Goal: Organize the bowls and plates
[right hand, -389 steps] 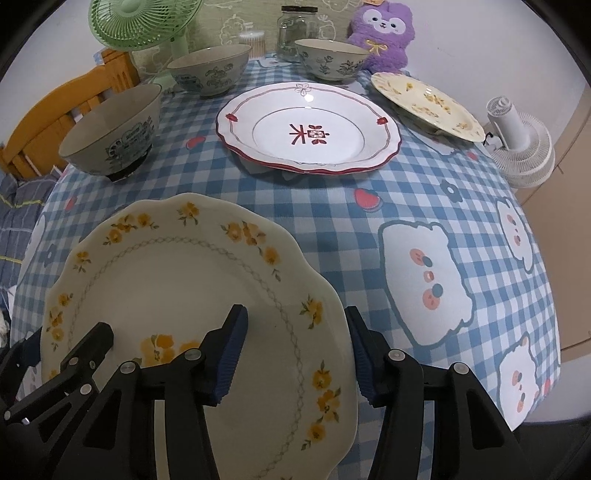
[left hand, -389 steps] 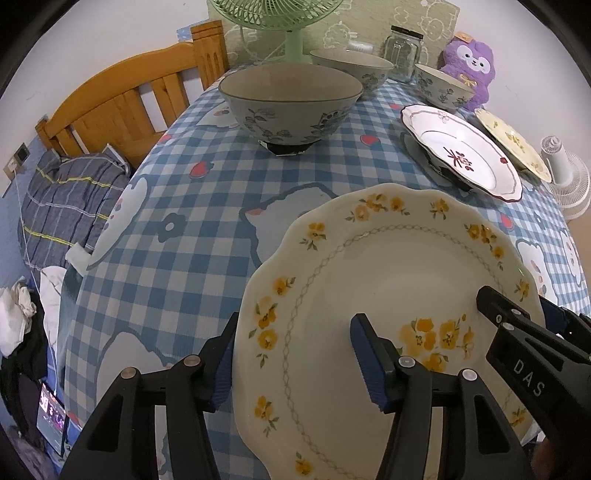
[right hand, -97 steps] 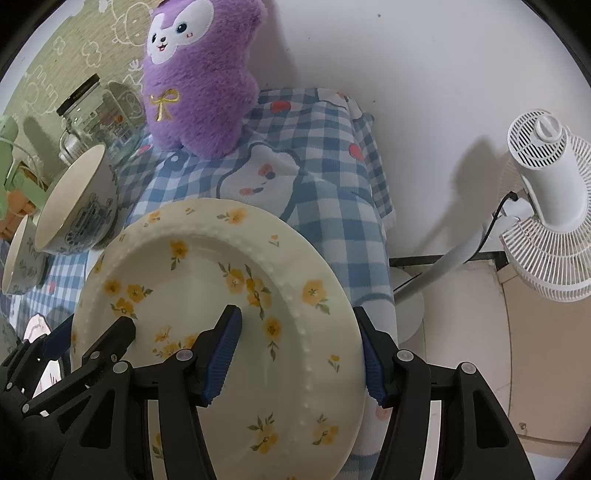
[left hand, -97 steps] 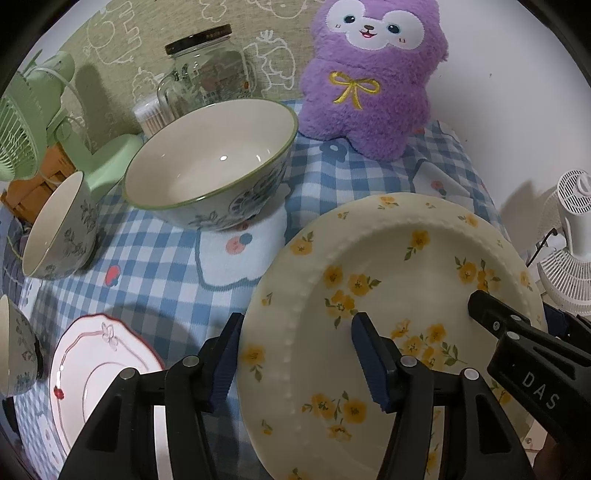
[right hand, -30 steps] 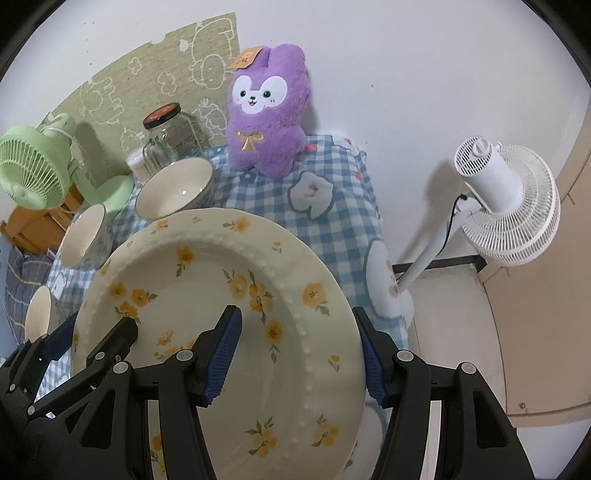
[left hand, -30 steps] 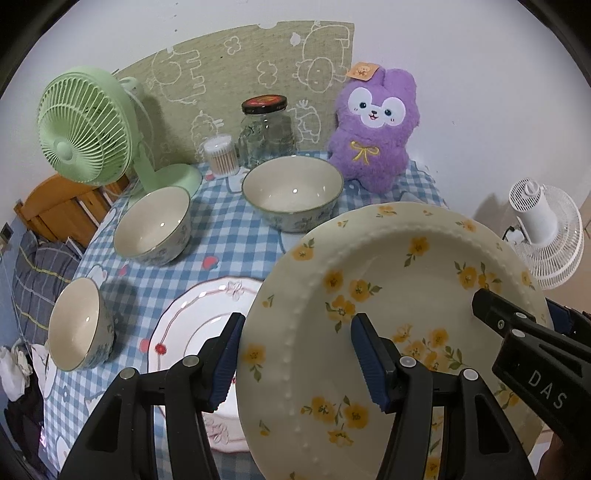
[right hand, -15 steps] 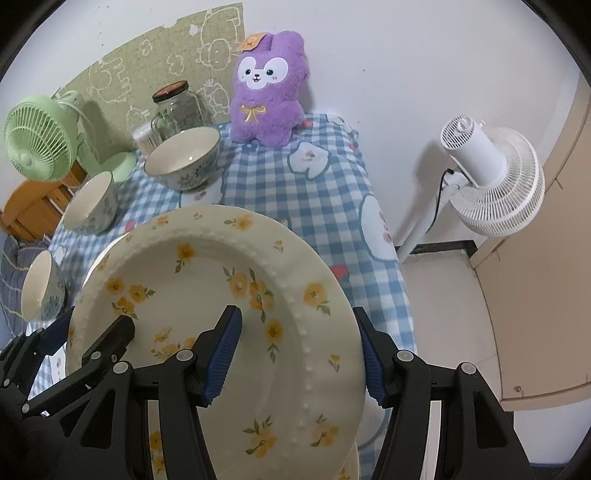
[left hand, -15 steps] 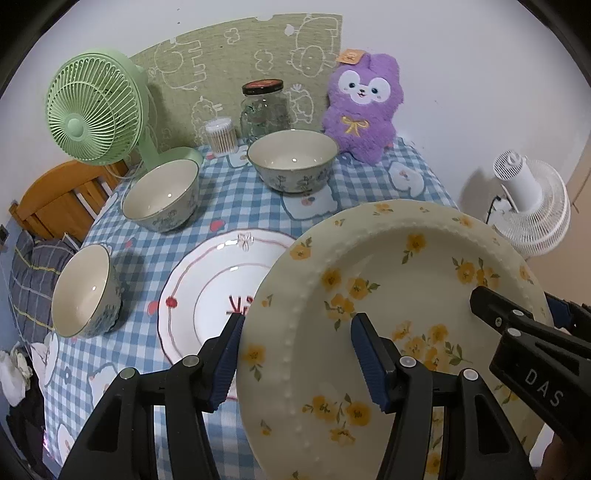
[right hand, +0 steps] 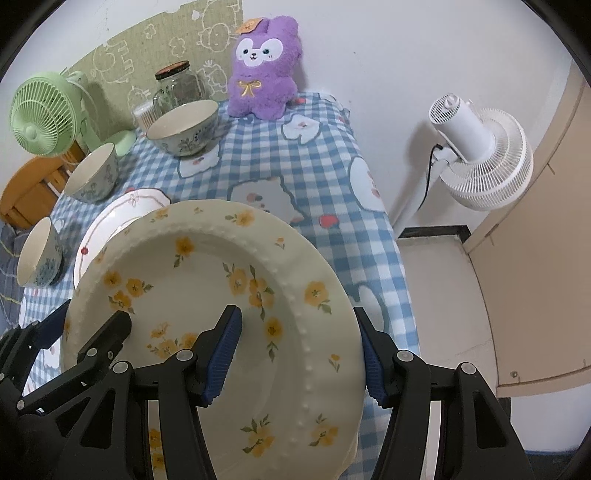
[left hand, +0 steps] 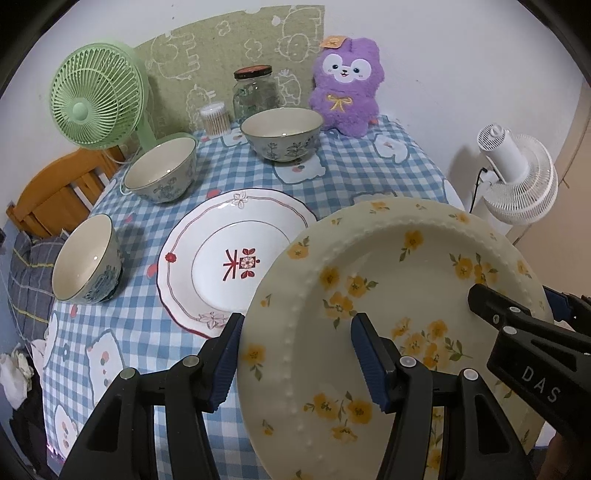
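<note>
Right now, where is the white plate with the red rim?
The white red-rimmed plate lies flat mid-table on the checked tablecloth, left of centre in the left wrist view, between the nearest bowl and the raised yellow-flowered plate, which covers its right edge.

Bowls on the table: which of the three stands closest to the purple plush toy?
The bowl beside the glass jar, nearest the plush toy; the other two bowls sit further left.

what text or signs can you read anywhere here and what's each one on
"DAS": white letters on the right gripper, seen in the left wrist view.
A red character-like mark with small flowers: centre of the red-rimmed white plate; I cannot read it for certain.
Orange tag on the purple plush toy: any print is too small to read.
Glass jar: no readable label.
</note>
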`<state>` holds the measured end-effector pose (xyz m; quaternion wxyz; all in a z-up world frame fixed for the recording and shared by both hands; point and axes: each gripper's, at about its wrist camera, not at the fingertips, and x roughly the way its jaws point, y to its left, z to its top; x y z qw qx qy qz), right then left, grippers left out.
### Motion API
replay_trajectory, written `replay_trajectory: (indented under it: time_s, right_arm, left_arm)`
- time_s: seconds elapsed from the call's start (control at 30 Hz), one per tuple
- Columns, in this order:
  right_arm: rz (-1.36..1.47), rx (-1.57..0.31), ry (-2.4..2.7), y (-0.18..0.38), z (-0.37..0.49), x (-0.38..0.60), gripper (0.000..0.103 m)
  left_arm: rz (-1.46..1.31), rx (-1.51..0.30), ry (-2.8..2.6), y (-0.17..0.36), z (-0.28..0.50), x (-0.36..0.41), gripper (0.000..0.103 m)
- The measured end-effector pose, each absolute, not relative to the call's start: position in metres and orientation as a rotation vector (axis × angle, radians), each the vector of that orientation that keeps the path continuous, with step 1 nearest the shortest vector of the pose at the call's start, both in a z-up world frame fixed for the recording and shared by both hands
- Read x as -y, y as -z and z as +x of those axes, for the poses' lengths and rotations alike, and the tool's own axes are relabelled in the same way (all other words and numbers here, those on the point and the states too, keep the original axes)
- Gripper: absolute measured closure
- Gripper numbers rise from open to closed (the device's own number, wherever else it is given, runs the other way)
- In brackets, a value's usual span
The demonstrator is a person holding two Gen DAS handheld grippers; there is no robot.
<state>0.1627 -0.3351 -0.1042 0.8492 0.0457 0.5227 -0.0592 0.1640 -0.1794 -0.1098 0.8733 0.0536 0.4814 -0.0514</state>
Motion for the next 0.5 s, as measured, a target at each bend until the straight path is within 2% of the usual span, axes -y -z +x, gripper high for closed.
replay_trajectory:
  time_s: [0.5]
  right_arm:
    - [0.092,-1.145,0.147,0.124,0.137,0.341,0.04]
  left_arm:
    - [0.135,-1.041,0.152,0.128,0.138,0.189,0.043]
